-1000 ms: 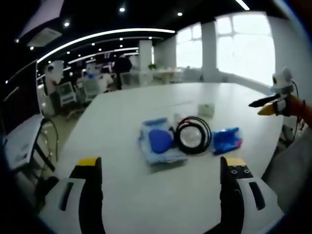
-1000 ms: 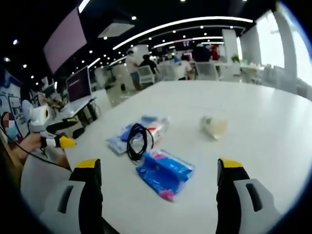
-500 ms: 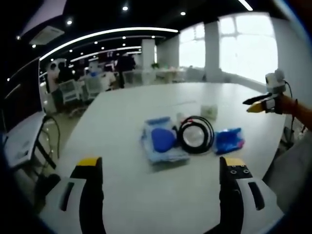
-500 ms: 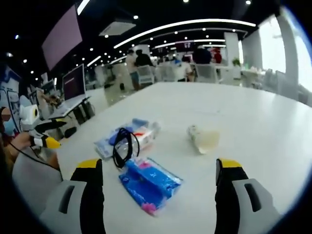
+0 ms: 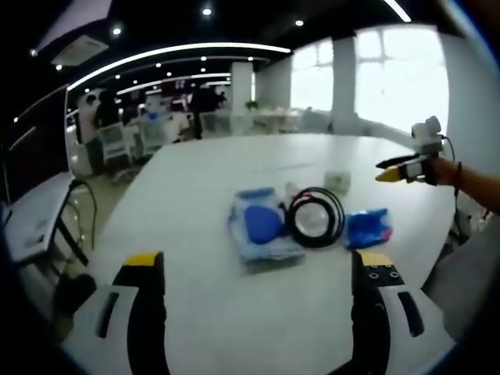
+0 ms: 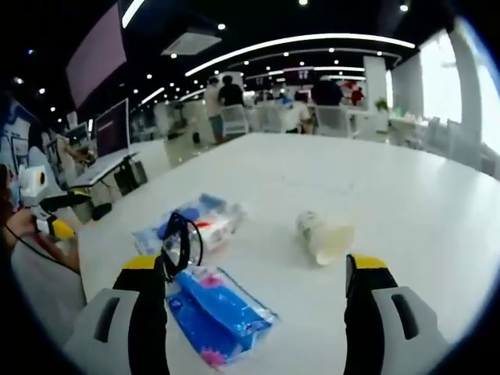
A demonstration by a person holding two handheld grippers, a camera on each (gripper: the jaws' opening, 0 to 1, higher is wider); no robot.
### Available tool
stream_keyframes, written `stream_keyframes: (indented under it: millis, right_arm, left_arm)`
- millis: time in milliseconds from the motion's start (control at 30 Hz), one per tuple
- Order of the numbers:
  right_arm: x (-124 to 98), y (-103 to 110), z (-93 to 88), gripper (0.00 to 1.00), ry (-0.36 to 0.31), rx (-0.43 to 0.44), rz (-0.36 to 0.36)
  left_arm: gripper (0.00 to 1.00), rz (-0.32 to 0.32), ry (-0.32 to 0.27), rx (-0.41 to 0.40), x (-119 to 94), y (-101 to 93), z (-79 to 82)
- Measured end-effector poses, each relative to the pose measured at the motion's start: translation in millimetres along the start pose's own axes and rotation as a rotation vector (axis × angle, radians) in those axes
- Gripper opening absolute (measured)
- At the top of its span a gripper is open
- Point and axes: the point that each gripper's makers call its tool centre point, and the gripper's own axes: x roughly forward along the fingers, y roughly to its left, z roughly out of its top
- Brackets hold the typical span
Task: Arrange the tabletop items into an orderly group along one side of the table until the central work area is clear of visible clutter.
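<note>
My right gripper (image 6: 250, 312) is released, jaws wide apart, nothing between them, hovering over the near table edge. Left gripper (image 5: 254, 308) same: spread wide, empty, held back from the clutter.

Key relation: the blue packet (image 6: 219, 314) sits just ahead of my right gripper's left jaw, nearest of all items, long axis running diagonally from near-left toward far-right in the right gripper view. Right hand is clearly the closer one; from the left gripper view the same packet (image 5: 366, 227) lies well ahead and off to the right.

Outward from there: black coiled cable (image 6: 180, 242) touching the packet's far end, leaning on the clear bag with blue contents (image 6: 194, 223). The tipped-over plastic cup (image 6: 323, 236) lies apart, ahead toward my right jaw, mouth facing me.

All four things cluster mid-way on the white table (image 6: 406, 187); nothing grouped along an edge yet. I'd start with the packet, right hand.
</note>
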Motion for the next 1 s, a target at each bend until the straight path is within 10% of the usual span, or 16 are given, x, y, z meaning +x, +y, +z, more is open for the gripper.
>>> stream_keyframes:
  millis: [1000]
  right_arm:
    - [75, -61, -7.8, 0.83, 0.018, 0.089, -0.019]
  left_arm:
    - [0.95, 0.042, 0.055, 0.034, -3, -0.6, -6.4]
